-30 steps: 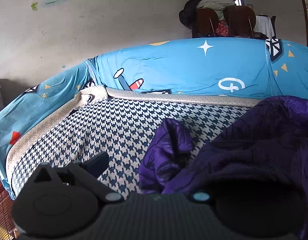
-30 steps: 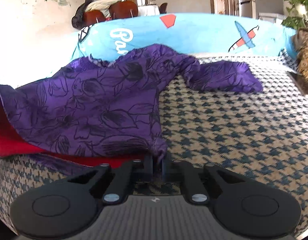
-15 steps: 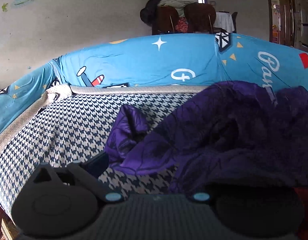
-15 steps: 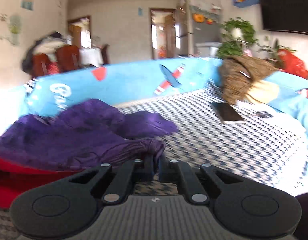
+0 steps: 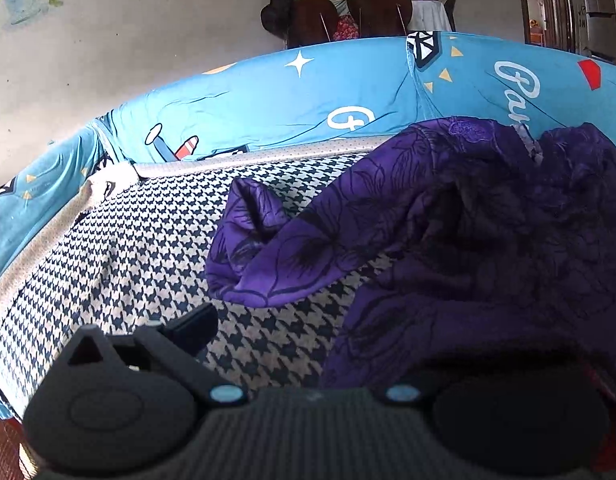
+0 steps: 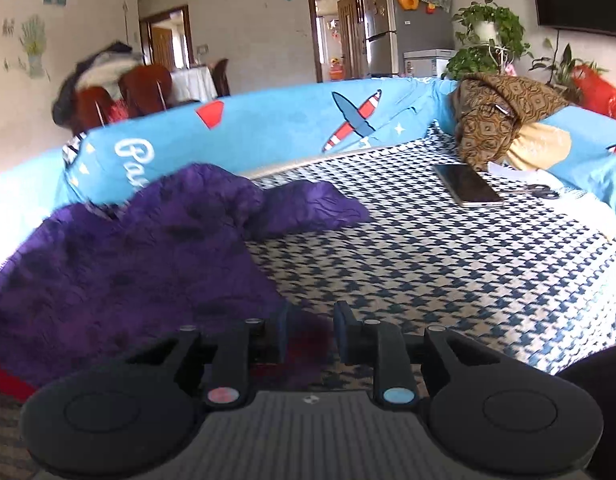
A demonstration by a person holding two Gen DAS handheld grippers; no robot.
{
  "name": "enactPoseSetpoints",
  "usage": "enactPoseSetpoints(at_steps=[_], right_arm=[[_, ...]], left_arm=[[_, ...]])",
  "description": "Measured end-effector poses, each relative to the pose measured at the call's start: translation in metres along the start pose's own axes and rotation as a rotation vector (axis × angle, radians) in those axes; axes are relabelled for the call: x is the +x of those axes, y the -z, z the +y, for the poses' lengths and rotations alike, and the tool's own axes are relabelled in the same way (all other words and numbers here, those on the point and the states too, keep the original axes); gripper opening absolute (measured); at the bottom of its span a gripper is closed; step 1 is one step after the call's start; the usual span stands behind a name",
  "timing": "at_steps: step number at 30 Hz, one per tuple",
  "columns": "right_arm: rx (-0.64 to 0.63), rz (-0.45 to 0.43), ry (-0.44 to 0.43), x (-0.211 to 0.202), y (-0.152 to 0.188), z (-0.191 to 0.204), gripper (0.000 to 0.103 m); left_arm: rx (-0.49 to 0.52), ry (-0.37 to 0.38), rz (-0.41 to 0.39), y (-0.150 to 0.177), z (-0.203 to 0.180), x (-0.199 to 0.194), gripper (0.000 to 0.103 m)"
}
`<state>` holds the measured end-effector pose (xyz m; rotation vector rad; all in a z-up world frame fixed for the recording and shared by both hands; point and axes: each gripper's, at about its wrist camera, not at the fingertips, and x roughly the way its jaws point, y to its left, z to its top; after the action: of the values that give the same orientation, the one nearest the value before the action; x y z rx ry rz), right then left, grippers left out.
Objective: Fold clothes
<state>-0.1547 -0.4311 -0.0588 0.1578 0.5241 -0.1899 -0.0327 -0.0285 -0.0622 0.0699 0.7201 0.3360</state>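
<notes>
The houndstooth cushion [image 6: 448,264] lay bare and open to the right of the garment, as far as a dark phone [image 6: 468,184], scissors [image 6: 542,190] and a brown patterned cloth [image 6: 496,120] at the far right; on the left it was also bare out to its pale piped edge [image 5: 39,236]. A blue cover [image 5: 308,92] walled in the far side and both ends, printed with planes, stars and white script that read only in part, "Pa". The purple garment [image 5: 448,220], with a dark floral line pattern, lay crumpled in the middle of the cushion with one sleeve flopped to the left and another reaching right, over a red piece [image 6: 3,378] showing at its near edge. The right gripper [image 6: 310,324] had its jaws opening, a small gap between the pads, with the garment's near hem lying under and between them but not pinched. The left gripper [image 5: 291,344] showed only its left finger [image 5: 191,326] above bare cushion; purple cloth covered the other side, so whether it gripped anything could not be told.
</notes>
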Motion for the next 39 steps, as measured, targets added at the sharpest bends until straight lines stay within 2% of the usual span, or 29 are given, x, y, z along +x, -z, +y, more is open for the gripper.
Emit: enactPoseSetpoints(at_steps=[4,8,17,24,32,39], right_arm=[[-0.027,-0.011,-0.118,-0.013,0.001,0.013,0.024],[-0.067,0.024,-0.298,-0.018,0.004,0.04,0.024],[-0.265,0.111,-0.674,-0.018,0.027,0.14,0.024],[-0.406,0.161,-0.852,-0.007,0.053,0.206,0.024],[-0.523,0.16,-0.894,0.013,0.076,0.262,0.024],[-0.62,0.119,-0.862,0.025,0.093,0.292,0.024]], left_arm=[[-0.005,0.01,-0.006,-0.007,0.004,0.003,0.103],[0.012,0.028,-0.014,-0.014,0.005,0.007,0.103],[0.07,0.086,0.026,-0.024,0.004,0.016,0.103],[0.11,0.109,0.057,-0.028,0.006,0.023,0.103],[0.065,0.132,0.096,-0.031,0.012,0.025,0.103],[0.026,0.148,0.111,-0.036,0.016,0.025,0.103]])
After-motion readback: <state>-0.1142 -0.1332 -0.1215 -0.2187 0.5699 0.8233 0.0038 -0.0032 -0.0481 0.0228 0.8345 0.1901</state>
